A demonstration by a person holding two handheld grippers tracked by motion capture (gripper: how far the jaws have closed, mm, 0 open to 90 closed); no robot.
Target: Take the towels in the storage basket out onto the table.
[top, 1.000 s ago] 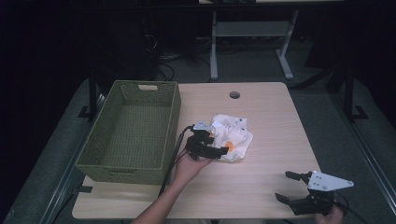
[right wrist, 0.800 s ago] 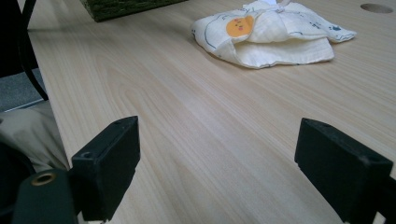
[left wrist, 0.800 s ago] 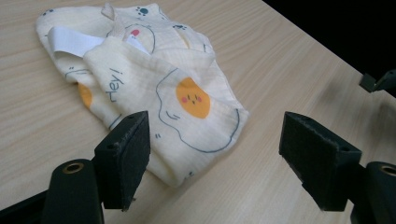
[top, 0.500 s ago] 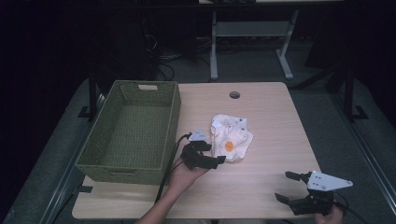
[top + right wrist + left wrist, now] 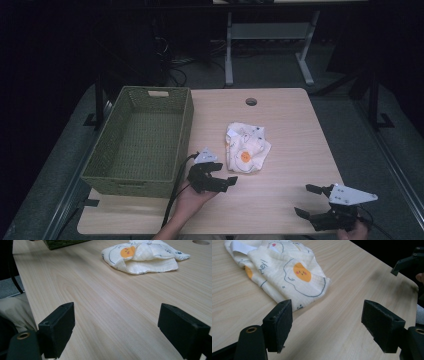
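A crumpled cream cloth [image 5: 246, 148] printed with fried eggs lies on the wooden table [image 5: 285, 125], to the right of a green woven basket [image 5: 140, 140]. My left gripper [image 5: 226, 174] is open just in front of and to the left of the cloth, apart from it. In the left gripper view the cloth [image 5: 284, 267] lies beyond the wide-apart jaws of the left gripper [image 5: 327, 322], with nothing between them. My right gripper [image 5: 304, 199] is open near the table's front right edge. Its own view has the cloth [image 5: 142, 257] far ahead of the right gripper [image 5: 116, 327].
The basket is empty and takes up the table's left side; its corner [image 5: 62, 243] appears in the right gripper view. A round cable hole [image 5: 251, 102] sits near the far edge. A black cable [image 5: 175, 190] trails from the left gripper past the basket's front corner.
My left gripper has drawn back from the cloth toward the table's front edge. The cloth stays on the table. The right gripper has barely moved.
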